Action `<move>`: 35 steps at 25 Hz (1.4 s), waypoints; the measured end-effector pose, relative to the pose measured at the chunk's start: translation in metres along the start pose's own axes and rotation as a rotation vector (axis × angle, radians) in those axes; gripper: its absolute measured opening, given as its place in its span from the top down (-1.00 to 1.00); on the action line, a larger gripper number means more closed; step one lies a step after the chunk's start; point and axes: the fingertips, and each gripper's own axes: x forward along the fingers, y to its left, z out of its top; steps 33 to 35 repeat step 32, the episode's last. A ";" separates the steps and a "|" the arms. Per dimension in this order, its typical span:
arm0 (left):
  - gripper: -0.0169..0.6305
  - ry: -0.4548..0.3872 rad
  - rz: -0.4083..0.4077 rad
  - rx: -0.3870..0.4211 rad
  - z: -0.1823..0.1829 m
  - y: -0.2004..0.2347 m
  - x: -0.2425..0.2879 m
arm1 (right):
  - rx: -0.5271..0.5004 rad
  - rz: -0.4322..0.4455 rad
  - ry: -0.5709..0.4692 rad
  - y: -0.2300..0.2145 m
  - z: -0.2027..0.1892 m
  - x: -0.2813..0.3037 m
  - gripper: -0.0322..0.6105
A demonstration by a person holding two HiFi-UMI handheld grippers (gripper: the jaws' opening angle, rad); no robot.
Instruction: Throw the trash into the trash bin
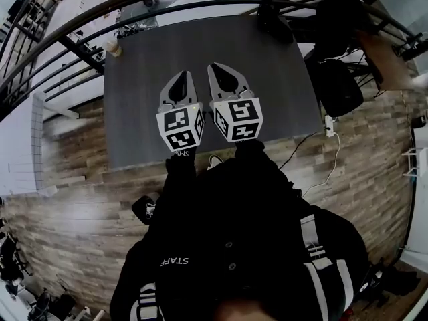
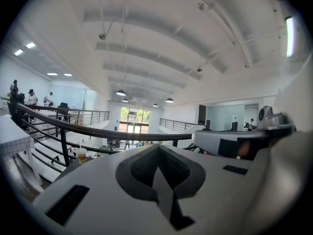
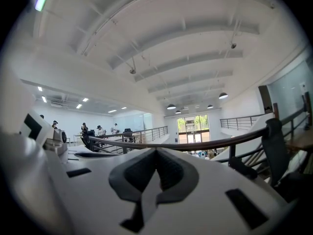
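Tools check: left tool (image 1: 182, 79) and right tool (image 1: 219, 72) both pressed together, empty, side by side over the grey surface (image 1: 267, 79). Likely trash is the drink cup (image 1: 114, 45) at its far left corner; bin's not in view. I'd spread one tool before reaching over.

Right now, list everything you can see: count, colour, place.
table: one, dark grey, in front of the person
cup: one, pale, with a straw, on the table's far left corner
railing: one, black, curving behind the table
chair: one, black, by the table's right side
power strip: one, white, on the floor right of the table
floor: one, brown wood, under it all
people: several, far off past the railing
left gripper: one, white, above the table, shut, empty
right gripper: one, white, beside the left one, shut, empty
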 end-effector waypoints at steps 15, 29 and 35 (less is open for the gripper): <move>0.95 -0.004 0.016 0.013 0.004 0.006 0.002 | -0.009 0.007 -0.016 0.001 0.004 0.005 0.85; 0.95 0.008 0.033 0.018 -0.001 0.005 0.000 | -0.004 0.025 -0.006 -0.001 -0.001 0.003 0.85; 0.95 0.009 0.037 0.019 -0.001 0.004 0.000 | -0.004 0.028 -0.009 -0.002 -0.001 0.002 0.85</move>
